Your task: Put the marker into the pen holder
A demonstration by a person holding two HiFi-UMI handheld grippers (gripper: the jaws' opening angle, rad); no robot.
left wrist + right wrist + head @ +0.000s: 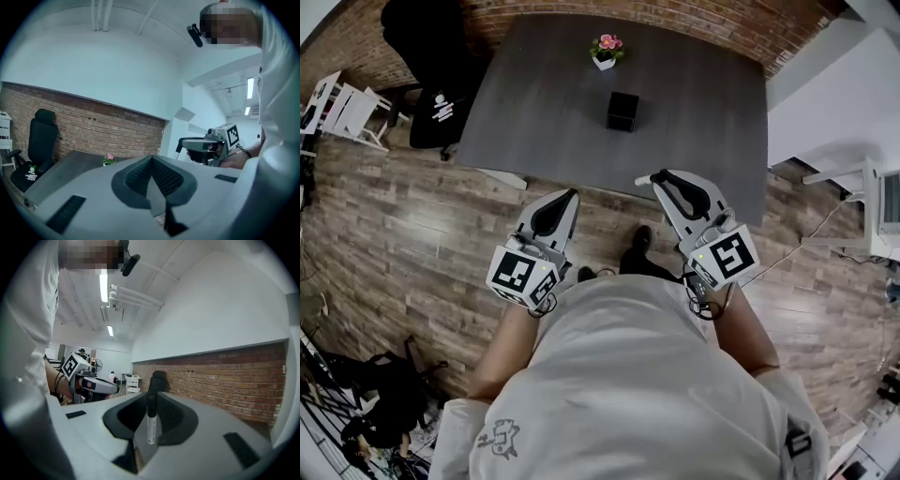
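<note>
A white marker with a black cap (150,425) stands upright between the pads of my right gripper (152,399), which is shut on it. In the head view that right gripper (658,178) hovers at the near edge of the dark grey table (544,103), tips pointing at it. The black square pen holder (622,111) stands on the table beyond both grippers. My left gripper (571,195) is held over the floor just short of the table. Its jaws (152,164) are shut with nothing between them.
A small white pot with pink flowers (606,52) sits at the table's far edge by a brick wall. A black office chair (431,66) is at the table's left, a white shelf (342,108) further left, and white furniture (848,112) on the right. The floor is wood plank.
</note>
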